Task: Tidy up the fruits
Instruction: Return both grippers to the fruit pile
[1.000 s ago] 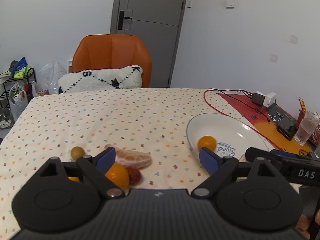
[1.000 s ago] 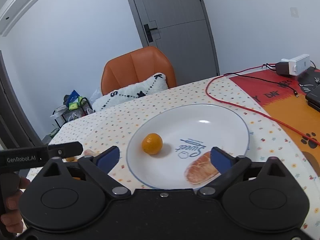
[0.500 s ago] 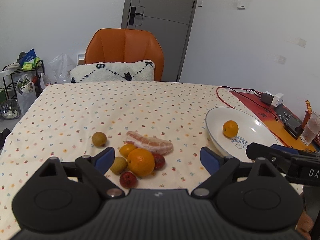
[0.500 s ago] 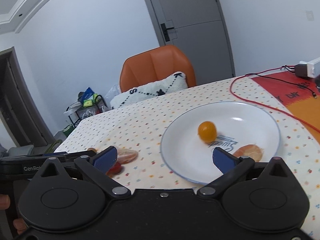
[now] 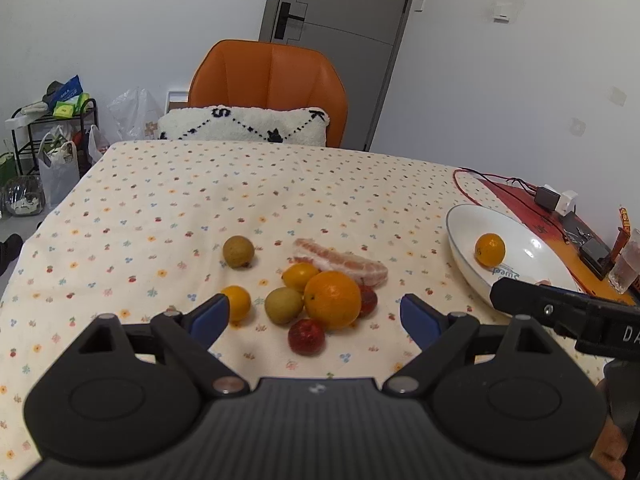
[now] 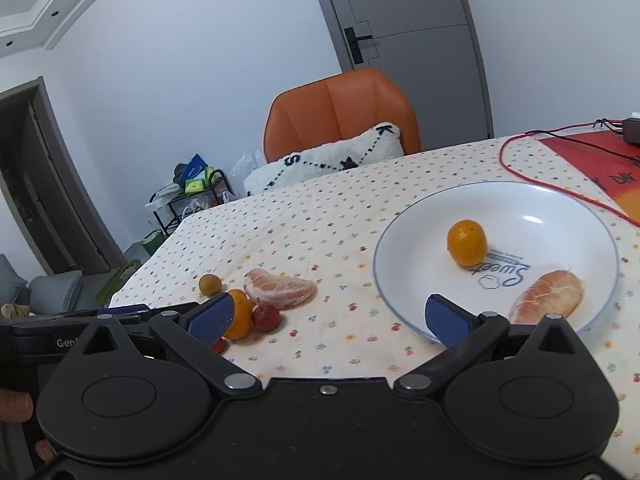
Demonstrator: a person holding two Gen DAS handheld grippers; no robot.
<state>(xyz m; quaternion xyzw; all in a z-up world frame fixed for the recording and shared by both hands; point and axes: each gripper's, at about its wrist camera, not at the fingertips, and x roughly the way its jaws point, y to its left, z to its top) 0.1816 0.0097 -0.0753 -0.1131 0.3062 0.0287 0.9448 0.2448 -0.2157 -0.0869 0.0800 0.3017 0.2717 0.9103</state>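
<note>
A pile of fruit lies on the dotted tablecloth: a large orange point(image 5: 333, 299), small yellow-orange fruits point(image 5: 300, 276), a green-brown fruit point(image 5: 283, 305), red fruits point(image 5: 306, 336) and a peeled pomelo segment point(image 5: 344, 265). Another brown fruit point(image 5: 238, 251) lies apart to the left. The white plate point(image 6: 568, 208) at the right holds a small orange point(image 6: 467, 242) and a peeled segment point(image 6: 548, 295). My left gripper point(image 5: 314, 318) is open and empty, just in front of the pile. My right gripper point(image 6: 330, 318) is open and empty, between the pile and the plate's near rim.
An orange chair point(image 5: 268, 80) with a white cushion point(image 5: 244, 125) stands at the table's far side. A red cable point(image 6: 532, 168), chargers point(image 5: 554, 200) and a glass point(image 5: 626, 268) sit on the right edge of the table. A cluttered rack point(image 5: 48, 120) stands on the floor at left.
Both grippers have pulled back and up from the table. The left one now faces the whole fruit pile; the right one has swung left, away from the plate's middle.
</note>
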